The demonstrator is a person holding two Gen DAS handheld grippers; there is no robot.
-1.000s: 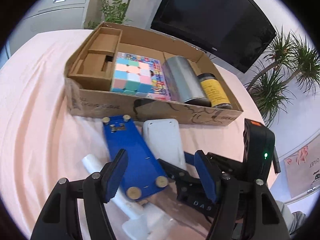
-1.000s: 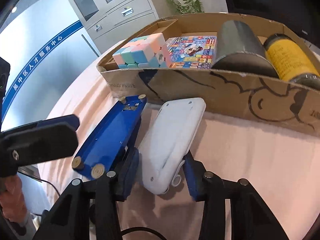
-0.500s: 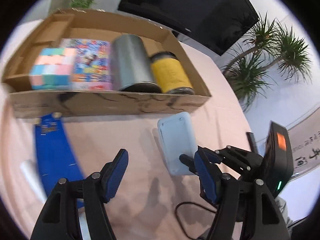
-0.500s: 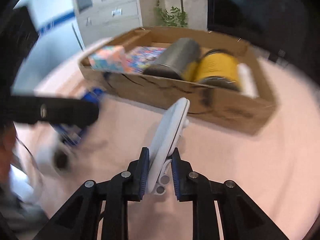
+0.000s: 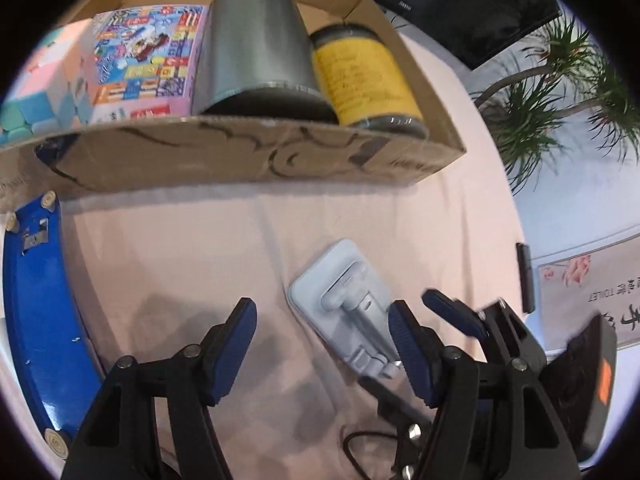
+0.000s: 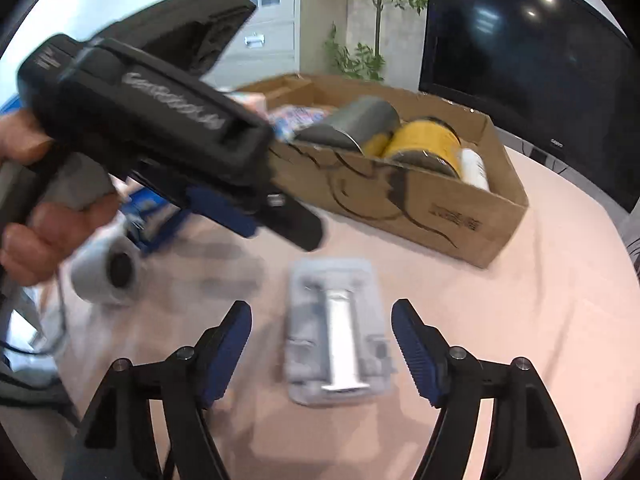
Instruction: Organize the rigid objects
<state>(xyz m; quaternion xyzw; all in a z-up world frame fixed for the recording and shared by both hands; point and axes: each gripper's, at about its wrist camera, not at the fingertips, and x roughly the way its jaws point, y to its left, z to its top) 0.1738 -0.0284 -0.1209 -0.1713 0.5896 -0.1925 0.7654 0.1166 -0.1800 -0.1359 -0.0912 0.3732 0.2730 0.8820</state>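
Right gripper (image 6: 322, 354) jaws just opened, apart, white stand (image 6: 338, 330) flat between, long axis pointing far toward box (image 6: 460, 216); left gripper (image 5: 322, 352) apart, empty.

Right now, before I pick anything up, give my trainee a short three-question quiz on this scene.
1. True or false: the right gripper is clamped on the white stand.
2. Which lies in the box between the grey cylinder and the end wall? A) yellow jar B) blue board C) the stand
3. Fill in: the stand lies flat on the ____ cloth.

Key: 1 false, its jaws have just opened and stand clear either side of the stand; 2 A; 3 pink.
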